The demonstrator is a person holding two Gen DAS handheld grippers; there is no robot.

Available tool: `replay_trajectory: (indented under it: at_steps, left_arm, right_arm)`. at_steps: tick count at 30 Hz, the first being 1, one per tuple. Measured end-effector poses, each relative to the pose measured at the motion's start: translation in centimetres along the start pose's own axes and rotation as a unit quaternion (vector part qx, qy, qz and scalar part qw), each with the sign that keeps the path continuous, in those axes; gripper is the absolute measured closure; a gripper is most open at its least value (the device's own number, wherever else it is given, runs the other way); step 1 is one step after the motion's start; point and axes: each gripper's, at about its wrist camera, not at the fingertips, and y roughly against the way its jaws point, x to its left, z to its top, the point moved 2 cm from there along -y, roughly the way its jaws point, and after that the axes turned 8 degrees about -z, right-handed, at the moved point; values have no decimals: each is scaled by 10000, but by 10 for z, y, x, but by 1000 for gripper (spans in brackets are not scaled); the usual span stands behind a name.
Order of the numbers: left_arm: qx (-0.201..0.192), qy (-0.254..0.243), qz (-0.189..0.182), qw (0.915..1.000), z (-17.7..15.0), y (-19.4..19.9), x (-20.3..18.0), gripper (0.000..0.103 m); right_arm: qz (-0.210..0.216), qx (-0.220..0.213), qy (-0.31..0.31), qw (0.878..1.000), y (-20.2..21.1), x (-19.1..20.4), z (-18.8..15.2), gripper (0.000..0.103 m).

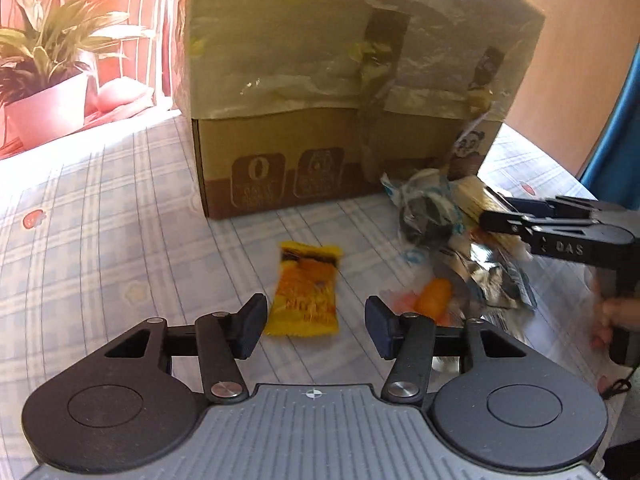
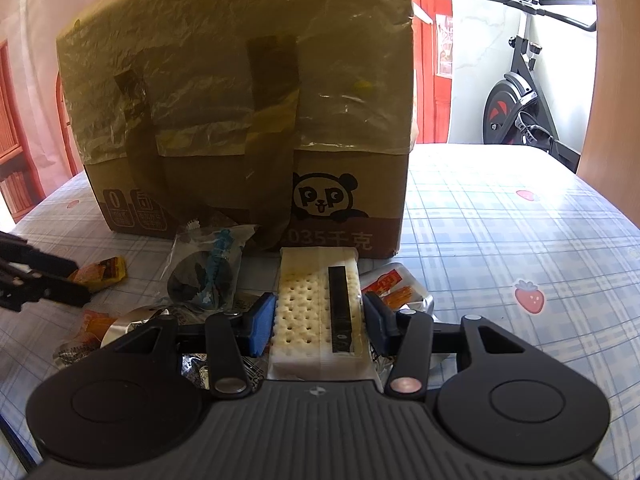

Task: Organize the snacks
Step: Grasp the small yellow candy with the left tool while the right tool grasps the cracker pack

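A checked tablecloth (image 2: pixel 500 220) in pale blue and white, dotted with small strawberries, covers the whole surface; sun glares across it at the right of the right wrist view and the upper left of the left wrist view; a cardboard box (image 2: pixel 248 128) with a panda print and crinkled tape stands upright at the centre of both views; a potted plant (image 1: pixel 48 80) sits against a red wall in the upper left of the left wrist view; an exercise bike (image 2: pixel 524 92) stands in the upper right of the right wrist view; the right gripper (image 2: pixel 320 322) pinches a pack of crackers (image 2: pixel 308 308) at lower centre, just in front of the box, amid a heap of other wrappers; the left gripper (image 1: pixel 316 324) hangs spread, its jaws on either side of a yellow snack packet (image 1: pixel 306 292) lying flat on the cloth, pads clear of it.
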Motion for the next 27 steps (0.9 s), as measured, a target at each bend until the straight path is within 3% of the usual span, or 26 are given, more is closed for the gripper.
replay_trajectory:
  at_steps: [10,14,27]
  left_arm:
    - [-164,146,343,9992,11,-11,1,46]
    - [-185,135,757,9969,11,-9,-1,69]
    - [-317,287,868,9953,9,-9,-1,70]
  right_arm:
    - [7,0,-11,10000,0,0,0,53]
    - [10,0,-17,10000,0,-1,0,53]
    - [8,11,14,10000,0,0,0,52]
